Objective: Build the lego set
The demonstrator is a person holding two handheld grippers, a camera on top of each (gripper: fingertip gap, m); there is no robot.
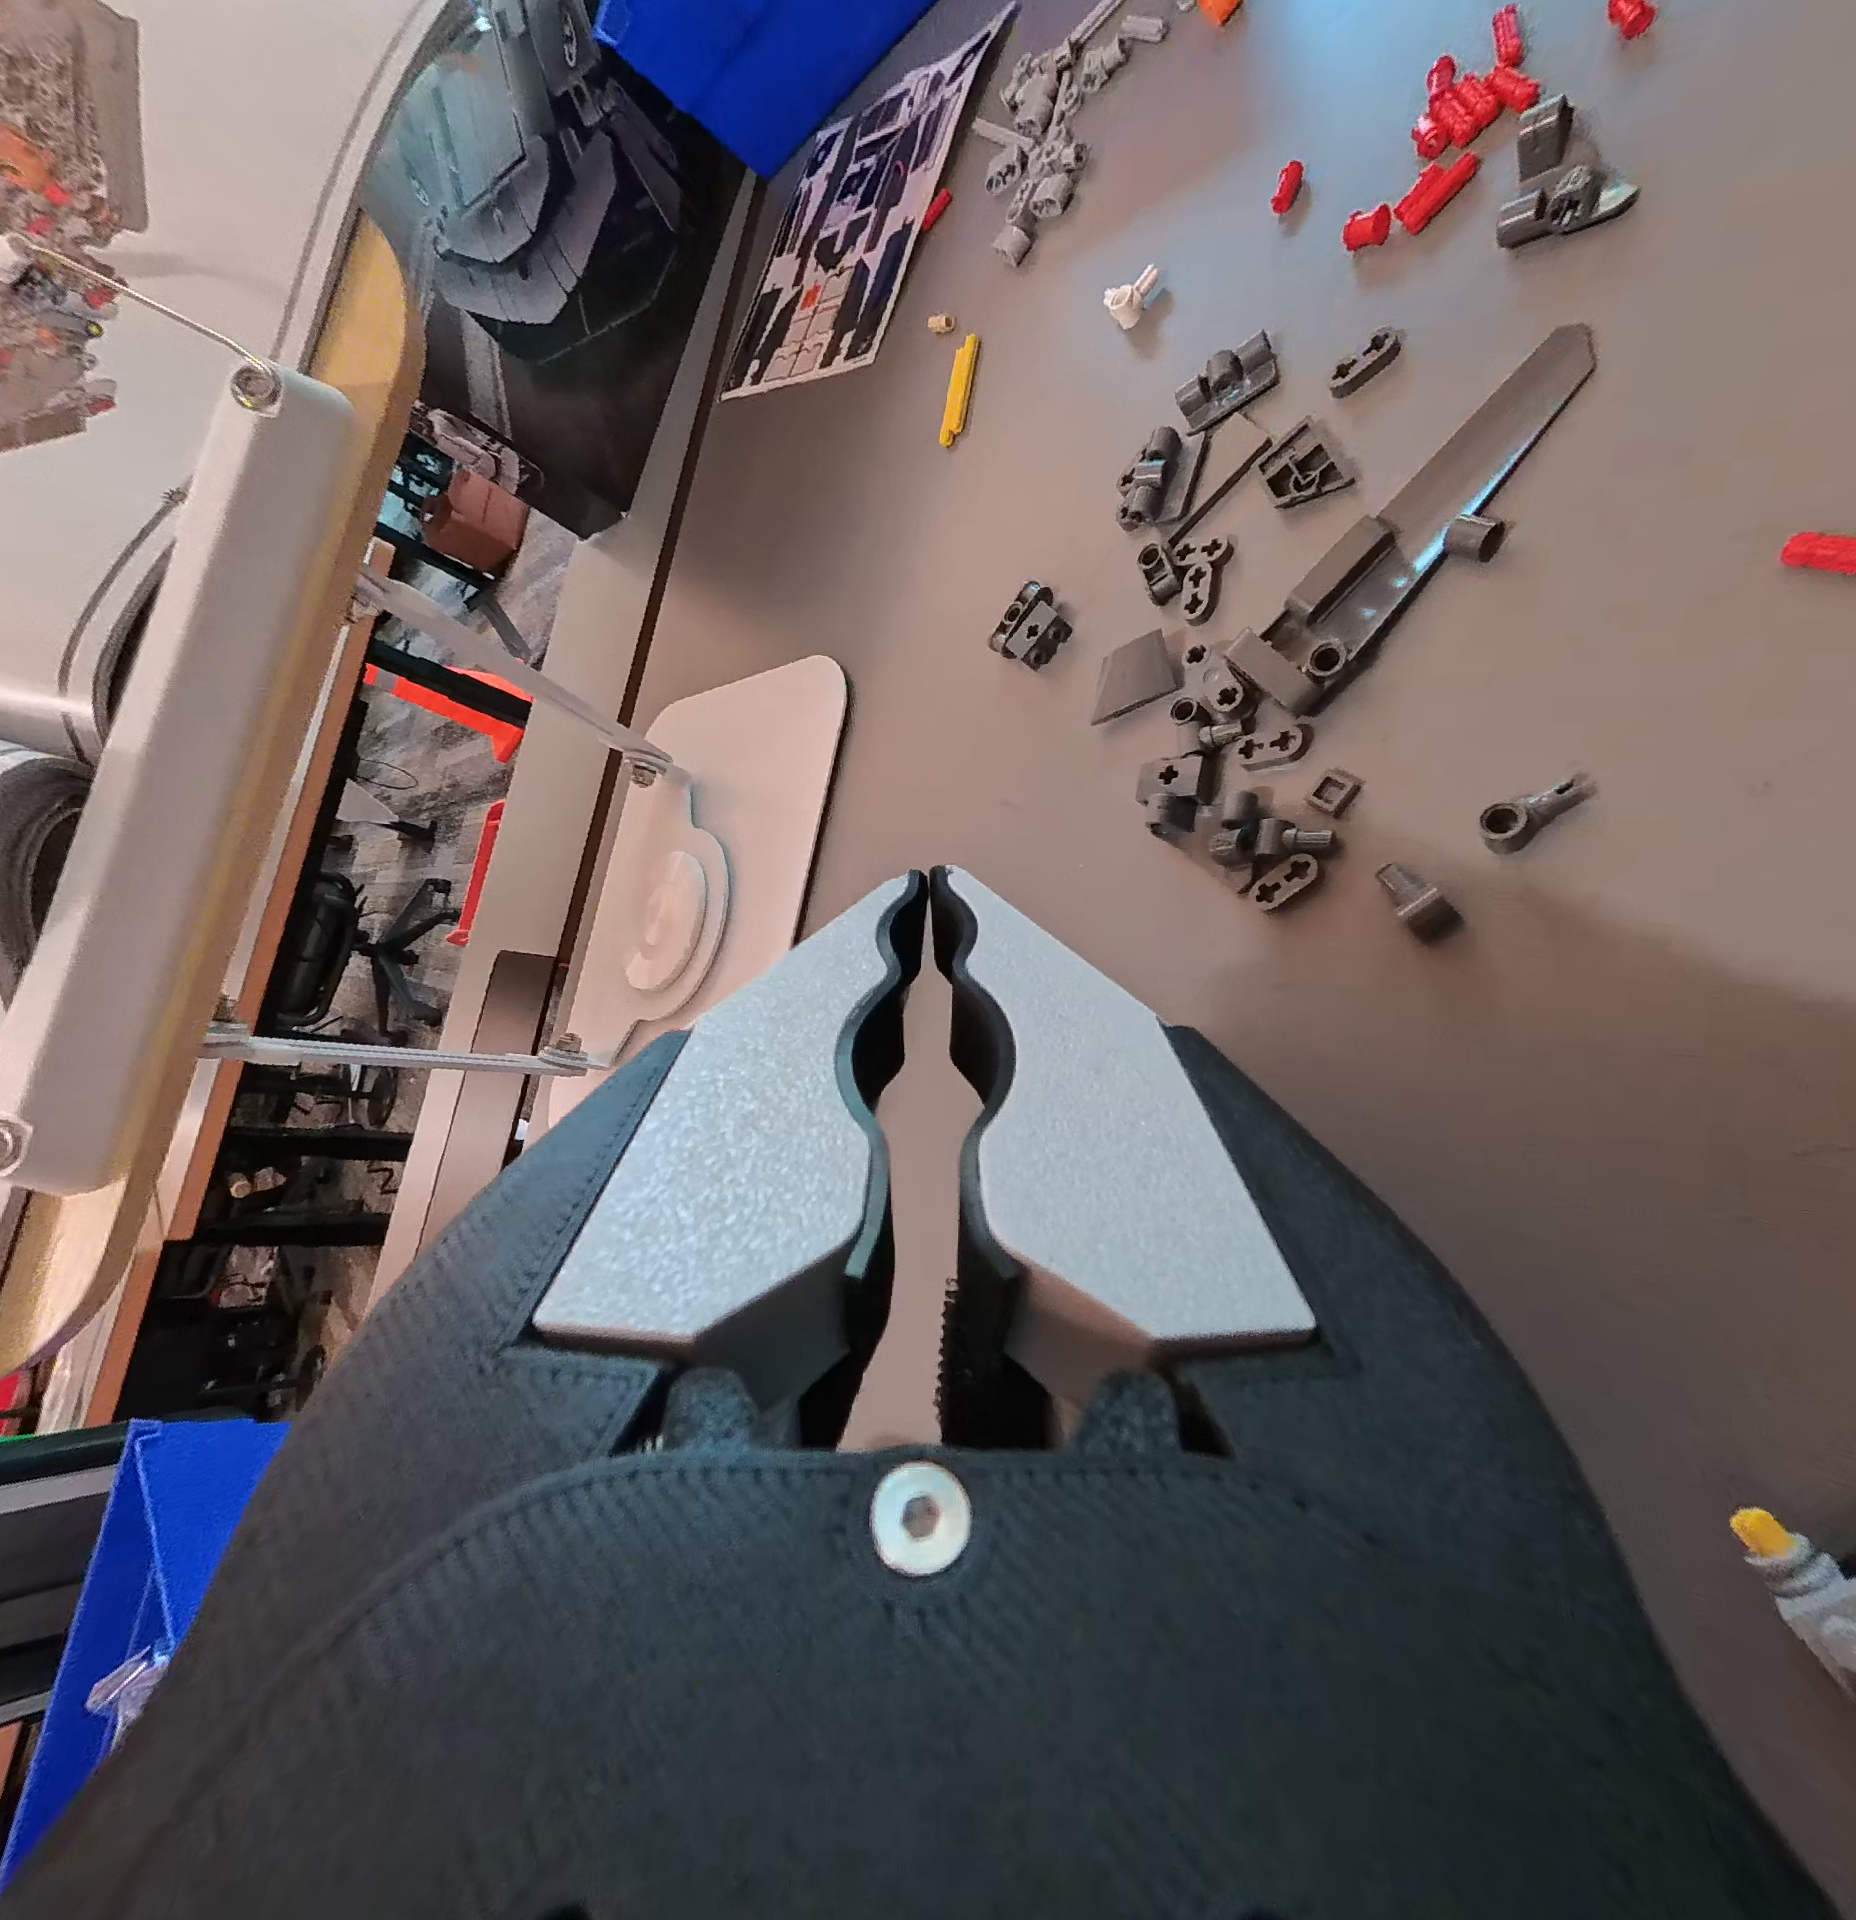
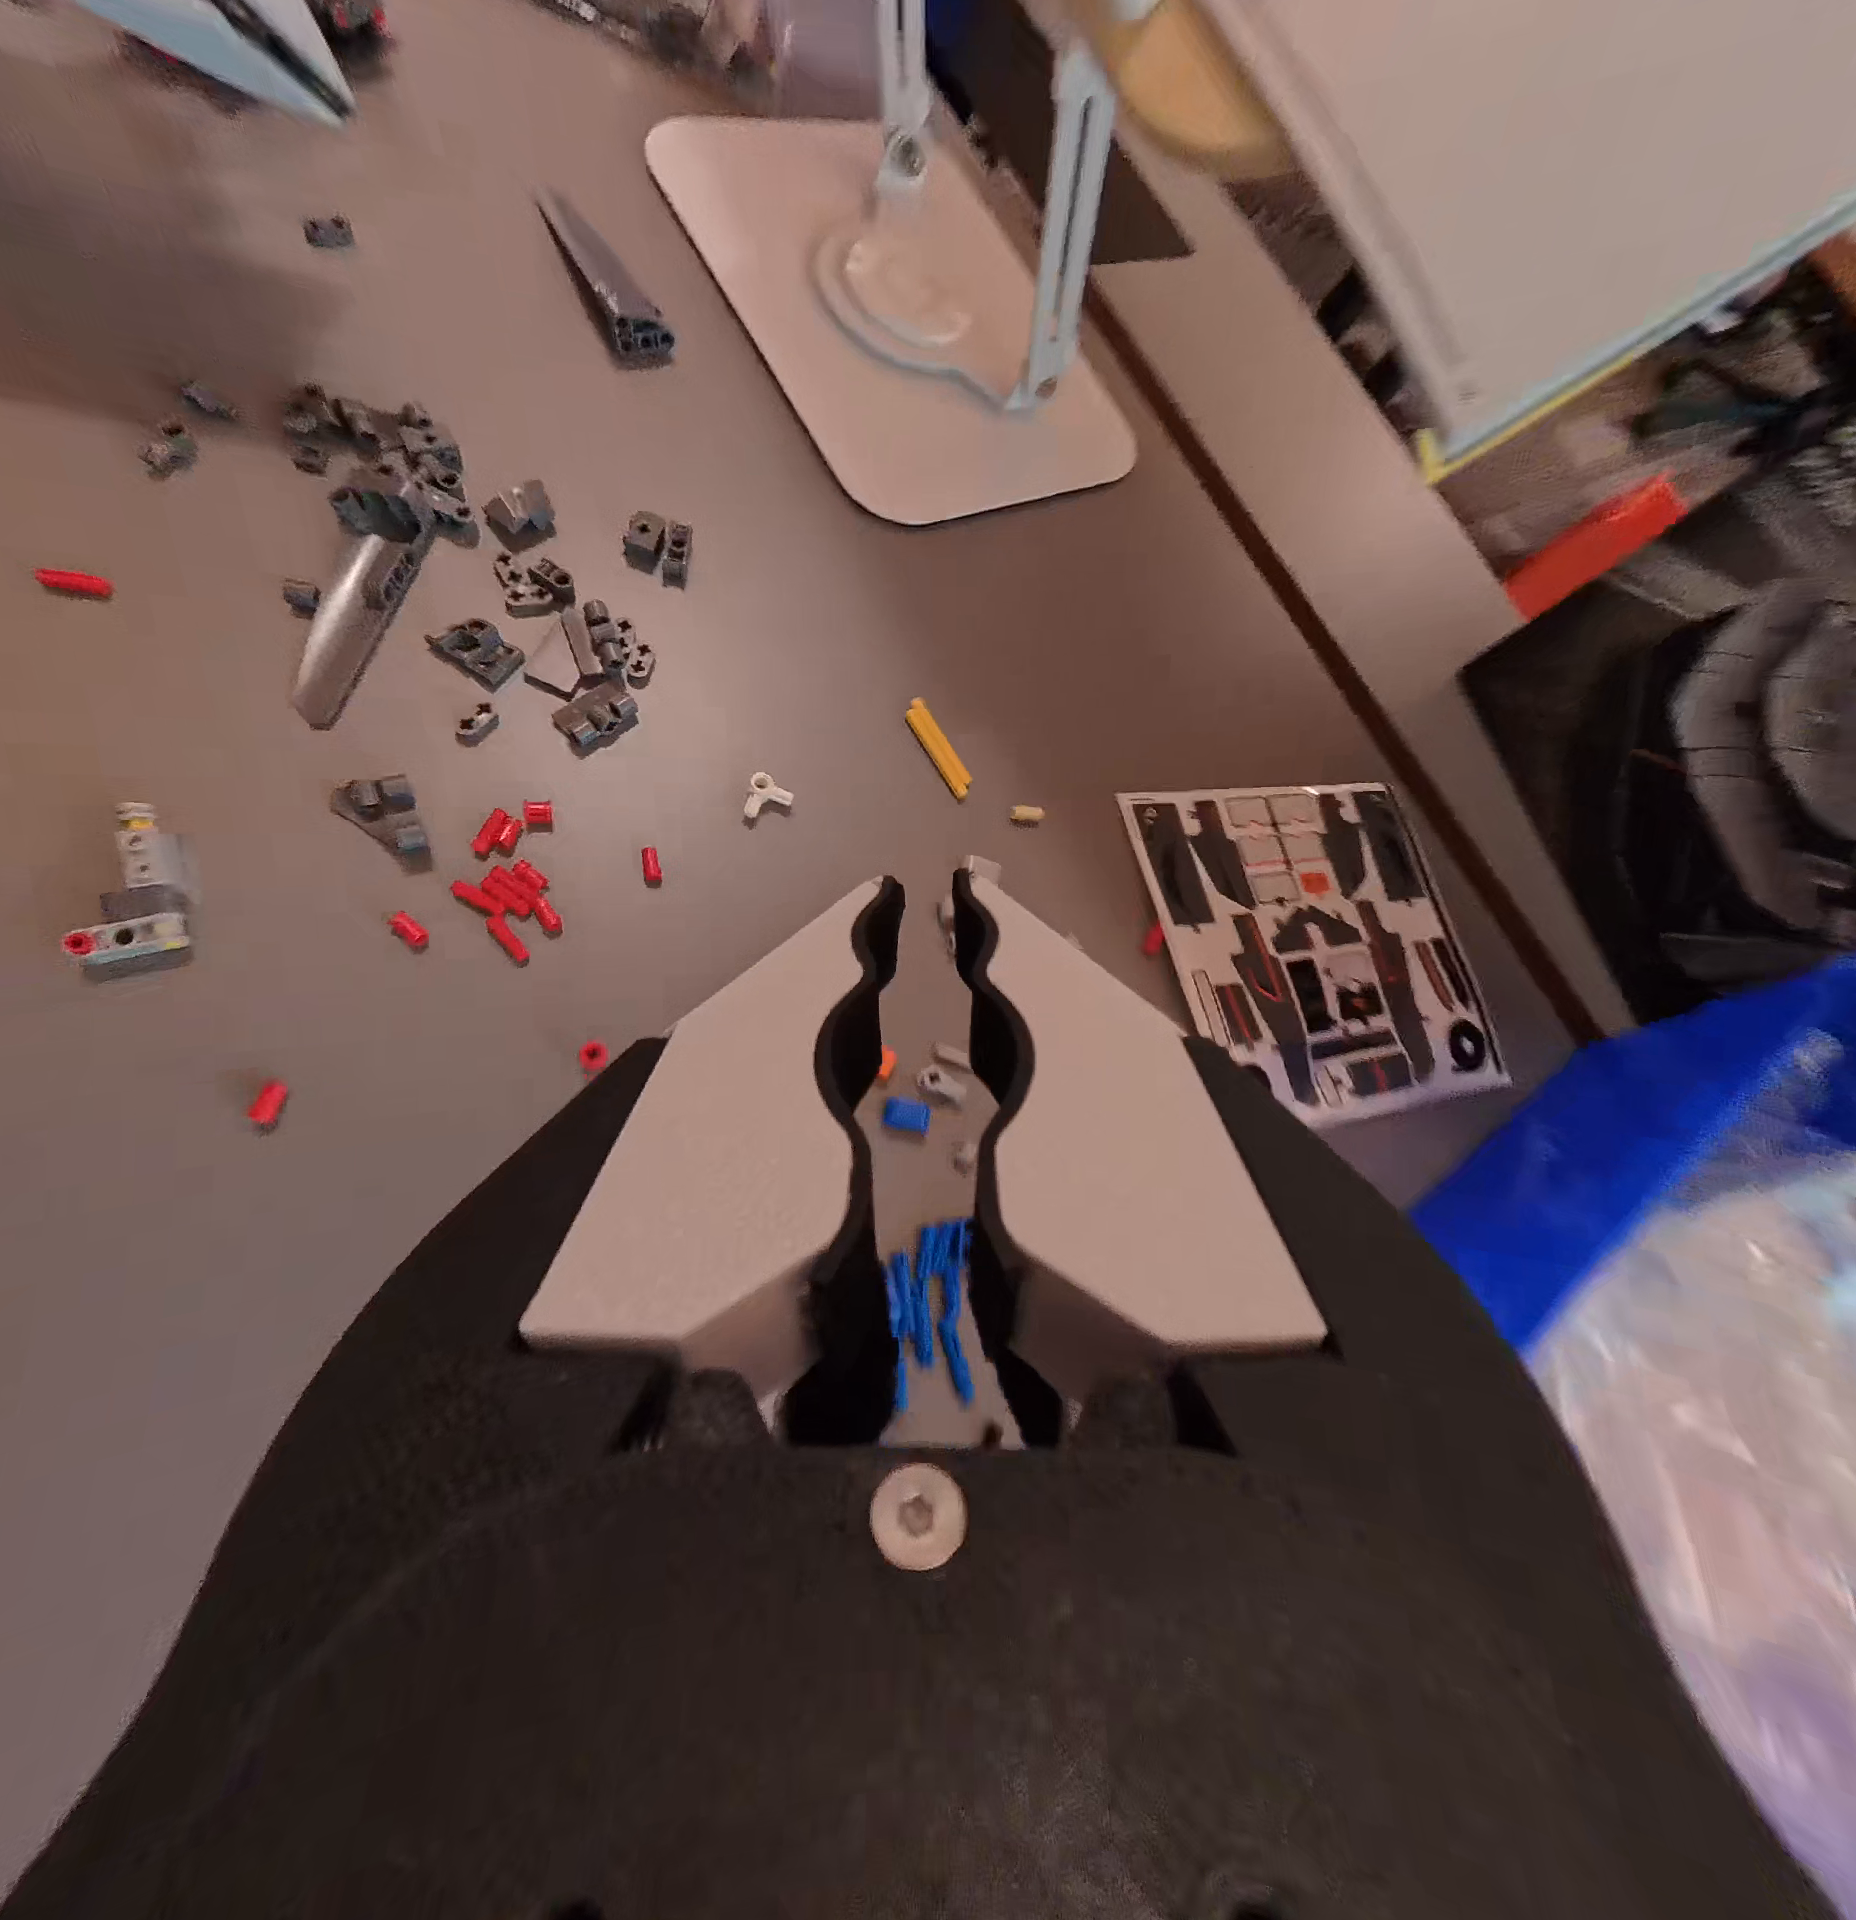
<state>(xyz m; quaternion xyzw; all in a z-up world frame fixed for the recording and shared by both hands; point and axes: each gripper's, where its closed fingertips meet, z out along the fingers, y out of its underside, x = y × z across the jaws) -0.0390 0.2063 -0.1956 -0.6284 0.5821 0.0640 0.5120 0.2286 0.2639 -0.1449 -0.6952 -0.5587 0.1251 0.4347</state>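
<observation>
Your left tongs point(image 1: 928, 878) hang over the smooth brown worktop point(image 1: 1526, 1143) with their wavy black pads meeting at the tips and nothing between them. The flat, round-cornered lamp base point(image 1: 768, 748) is the landmark here: the left tips sit just beside its near corner, and the heap of dark grey studded bricks point(image 1: 1230, 748), with one long tapered grey panel point(image 1: 1443, 520), lies well out to its right, with bare worktop between. Your right tongs point(image 2: 925, 883) stand a narrow way apart with nothing pressed between the pads; small grey bits show through the gap, though whether any touches a pad I cannot tell. From the lamp base point(image 2: 1007, 488) in that view, the ridged yellow rod point(image 2: 938, 747) lies towards you, the glossy sticker sheet point(image 2: 1308, 935) is nearer you by the worktop's dark edge, and the scattered red pins point(image 2: 508, 888) lie to the near left.
</observation>
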